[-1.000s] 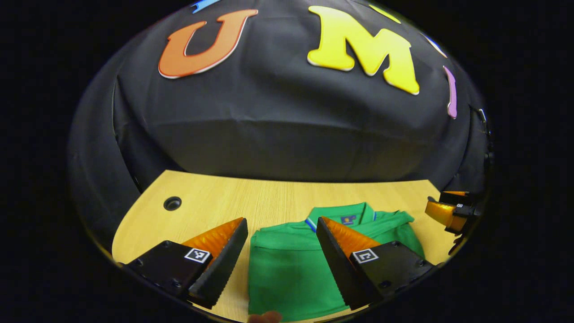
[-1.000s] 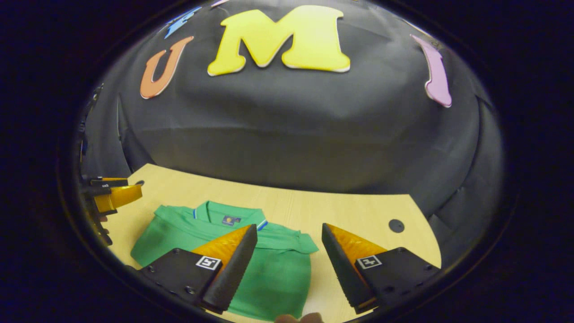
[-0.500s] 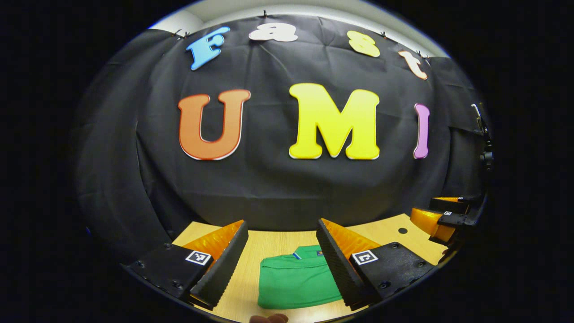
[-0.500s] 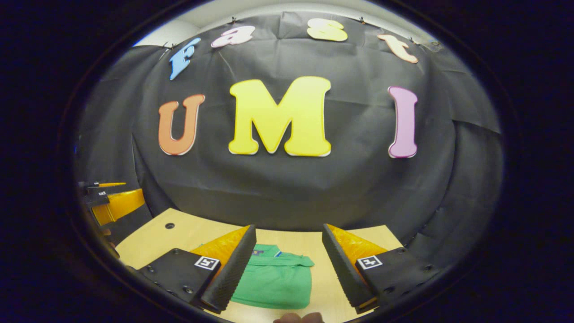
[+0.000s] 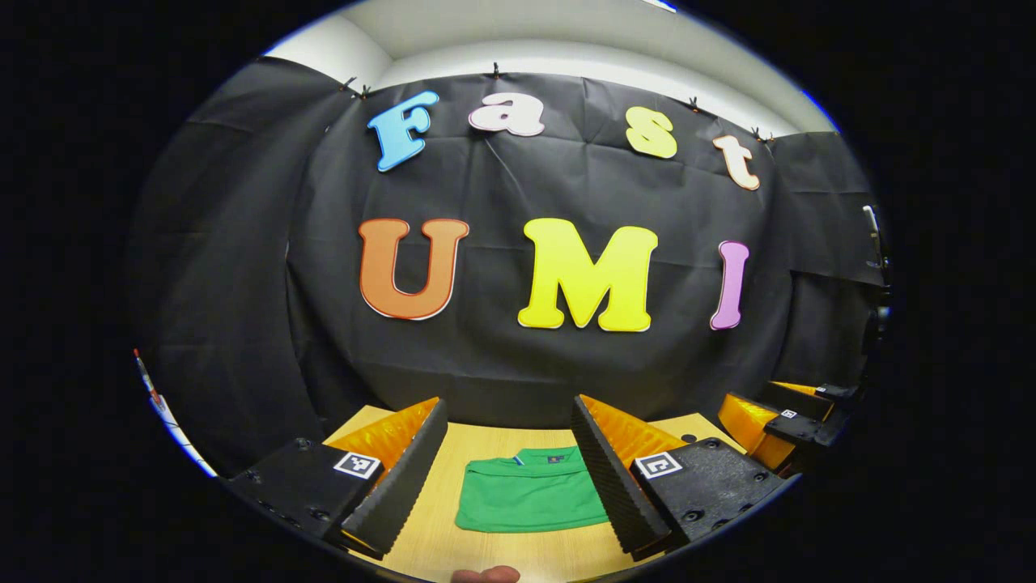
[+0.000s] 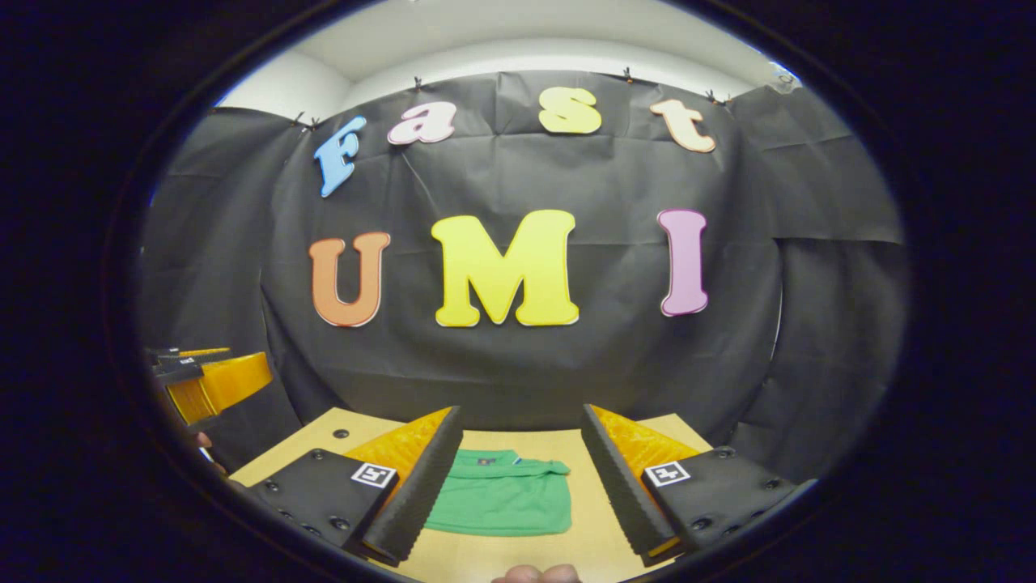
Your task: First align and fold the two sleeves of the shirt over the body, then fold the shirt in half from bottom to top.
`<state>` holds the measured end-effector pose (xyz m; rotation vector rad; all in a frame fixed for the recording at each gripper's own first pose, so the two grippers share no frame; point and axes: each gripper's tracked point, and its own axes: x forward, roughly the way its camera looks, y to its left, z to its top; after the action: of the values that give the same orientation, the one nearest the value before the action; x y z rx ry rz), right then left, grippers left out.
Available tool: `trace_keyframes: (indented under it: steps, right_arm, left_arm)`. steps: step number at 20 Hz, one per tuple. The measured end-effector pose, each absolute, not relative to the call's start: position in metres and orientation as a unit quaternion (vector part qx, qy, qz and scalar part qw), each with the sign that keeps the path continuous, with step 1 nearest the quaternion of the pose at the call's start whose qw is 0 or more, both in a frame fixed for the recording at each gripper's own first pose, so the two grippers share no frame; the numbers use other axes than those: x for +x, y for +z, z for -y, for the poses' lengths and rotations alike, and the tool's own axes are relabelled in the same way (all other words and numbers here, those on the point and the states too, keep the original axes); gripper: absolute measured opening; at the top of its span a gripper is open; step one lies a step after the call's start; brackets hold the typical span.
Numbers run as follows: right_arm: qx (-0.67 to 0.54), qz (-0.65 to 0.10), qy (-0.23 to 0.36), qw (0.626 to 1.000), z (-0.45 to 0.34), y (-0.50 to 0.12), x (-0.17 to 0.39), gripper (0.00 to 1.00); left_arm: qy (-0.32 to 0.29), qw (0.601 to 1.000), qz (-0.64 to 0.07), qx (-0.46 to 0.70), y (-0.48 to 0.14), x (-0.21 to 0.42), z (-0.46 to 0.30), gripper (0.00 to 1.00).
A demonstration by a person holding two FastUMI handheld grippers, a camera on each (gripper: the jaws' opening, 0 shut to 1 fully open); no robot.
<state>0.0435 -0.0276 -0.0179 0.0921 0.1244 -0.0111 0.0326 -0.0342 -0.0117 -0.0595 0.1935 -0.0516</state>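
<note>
While both tools gape, shirt (image 5: 530, 495) lies folded.

shirt (image 5: 530, 502): right part hidden behind the right-hand finger | small chest emblem too small to tell | fingertip (image 5: 486, 575) below the jaws' gap, cut by the edge

The folded shirt (image 5: 530, 494) lies flat on the worktop (image 5: 453, 534) ahead of me, its collar turned toward the booth wall (image 5: 502, 356) that stands behind the worktop's far edge. My left tongs (image 5: 508, 474) hang above the near edge, fingers spread wide, the shirt seen between them. My right tongs (image 6: 522, 478) hang likewise to the right, clear of the cloth; in the left gripper view they sit at far right.
</note>
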Motion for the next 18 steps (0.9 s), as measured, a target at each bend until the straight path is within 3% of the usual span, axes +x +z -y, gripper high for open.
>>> trace_keyframes:
  steps: [7,18]
  right_arm:
    - [0.032,-0.045,-0.004,0.998,0.019,-0.007,0.003,0.95]
    - [0.035,-0.049,0.000,0.998,0.014,-0.007,0.000,0.95]
  left_arm:
    - [-0.016,0.997,-0.077,-0.020,-0.003,-0.005,0.033,0.98]
    - [-0.018,0.997,-0.068,-0.011,0.003,-0.008,0.040,0.98]
